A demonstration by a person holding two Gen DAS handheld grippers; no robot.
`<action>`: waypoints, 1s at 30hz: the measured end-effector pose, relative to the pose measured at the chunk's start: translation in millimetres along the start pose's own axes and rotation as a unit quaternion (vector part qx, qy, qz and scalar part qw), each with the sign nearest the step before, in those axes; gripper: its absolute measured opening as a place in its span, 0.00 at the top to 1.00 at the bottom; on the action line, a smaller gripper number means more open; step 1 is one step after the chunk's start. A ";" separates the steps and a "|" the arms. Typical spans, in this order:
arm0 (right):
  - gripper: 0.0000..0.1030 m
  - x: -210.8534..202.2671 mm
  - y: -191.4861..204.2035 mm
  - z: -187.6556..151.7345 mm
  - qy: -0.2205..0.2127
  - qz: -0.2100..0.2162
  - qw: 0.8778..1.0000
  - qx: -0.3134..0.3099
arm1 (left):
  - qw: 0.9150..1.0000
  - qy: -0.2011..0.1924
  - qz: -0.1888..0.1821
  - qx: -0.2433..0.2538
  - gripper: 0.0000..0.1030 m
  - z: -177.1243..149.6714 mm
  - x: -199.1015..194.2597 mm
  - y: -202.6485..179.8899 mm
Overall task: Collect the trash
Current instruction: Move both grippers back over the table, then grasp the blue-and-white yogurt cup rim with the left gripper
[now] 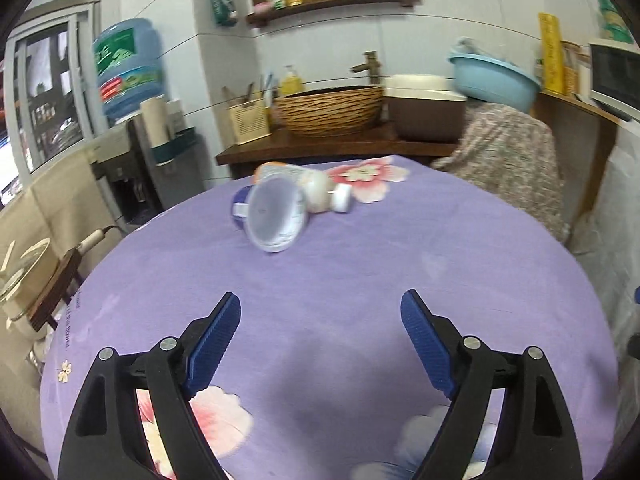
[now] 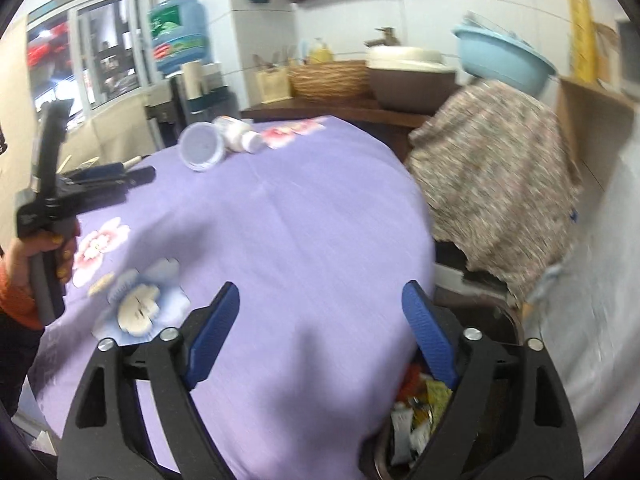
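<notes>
Both claws gape wide with nothing between their blue pads: the left claw (image 1: 321, 308) and the right claw (image 2: 321, 298). At the upper middle of the left view, a tipped plastic cup (image 1: 276, 216) lies touching a white bottle (image 1: 320, 192) on the purple-clothed counter (image 1: 360, 280). Lower right in the right view, a trash bin (image 2: 416, 420) holds wrappers beside the counter's edge.

My left wrist view looks forward along my left gripper (image 1: 321, 312), low over the purple tabletop (image 1: 360, 264). My right wrist view faces the same way from the tabletop's right edge — both share the far cup (image 2: 201, 147) and bottle (image 2: 236, 133) ahead.
</notes>
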State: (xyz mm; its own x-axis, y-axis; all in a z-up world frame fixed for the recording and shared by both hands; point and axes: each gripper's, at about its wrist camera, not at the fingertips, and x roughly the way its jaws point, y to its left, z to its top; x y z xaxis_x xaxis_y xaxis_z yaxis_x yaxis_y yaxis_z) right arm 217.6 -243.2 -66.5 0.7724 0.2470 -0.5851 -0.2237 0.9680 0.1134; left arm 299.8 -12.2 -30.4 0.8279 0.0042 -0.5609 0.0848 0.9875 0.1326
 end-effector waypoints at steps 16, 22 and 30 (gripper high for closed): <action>0.17 22.1 57.7 49.7 -0.007 0.026 0.997 -0.069 | 0.994 0.077 0.055 -0.055 0.50 55.2 140.5 63.4; 0.17 37.2 63.6 64.9 0.003 0.035 0.995 -0.090 | 0.991 0.092 0.050 -0.085 0.91 57.0 153.8 75.7; 0.17 80.6 79.2 92.6 0.015 0.065 0.991 -0.118 | 0.993 0.062 0.028 -0.094 0.92 40.5 102.0 92.6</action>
State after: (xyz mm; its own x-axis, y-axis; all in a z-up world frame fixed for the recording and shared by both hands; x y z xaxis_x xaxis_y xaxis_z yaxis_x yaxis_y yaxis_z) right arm 317.2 -142.6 -30.3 0.7102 0.3640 -0.6026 -0.4558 0.8901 0.0005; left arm 414.5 73.3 -42.3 0.7527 0.0686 -0.6548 -0.0750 0.9970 0.0183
